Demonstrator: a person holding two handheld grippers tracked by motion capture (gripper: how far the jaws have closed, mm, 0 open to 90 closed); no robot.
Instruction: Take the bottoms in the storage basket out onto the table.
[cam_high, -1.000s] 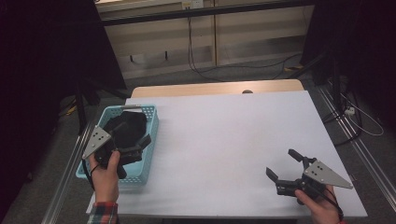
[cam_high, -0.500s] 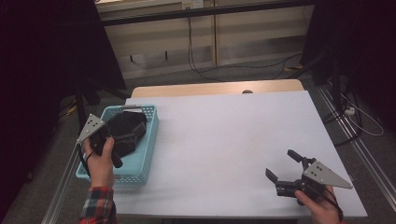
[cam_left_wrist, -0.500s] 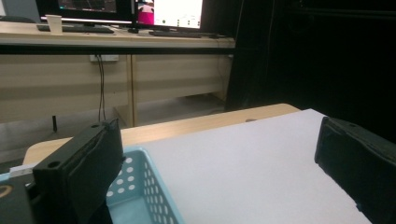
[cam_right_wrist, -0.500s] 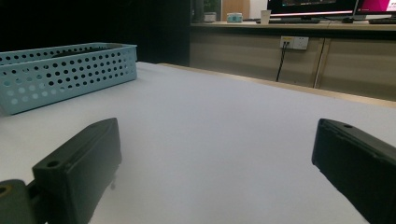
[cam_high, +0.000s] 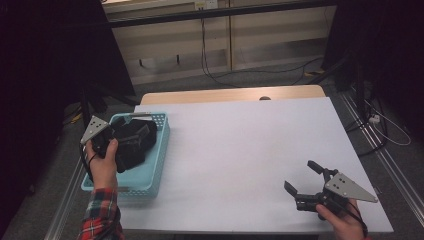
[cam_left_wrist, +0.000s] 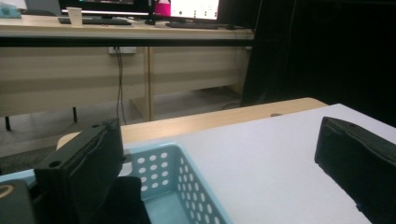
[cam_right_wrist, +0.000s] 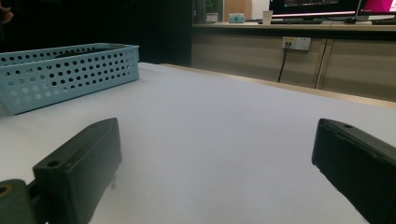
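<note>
Left gripper (cam_high: 131, 142) hovered wide open over the blue basket (cam_high: 159, 150) at left, gripping nothing, right gripper (cam_high: 301, 181) gaped empty near right.

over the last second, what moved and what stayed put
The left gripper drew back toward the left rim of the blue basket, from deeper over the black cloth piled inside. Its jaws are apart with nothing between them; no grab or release is visible. The right gripper kept its place, open, low over the white table, and the basket and cloth did not shift.
</note>
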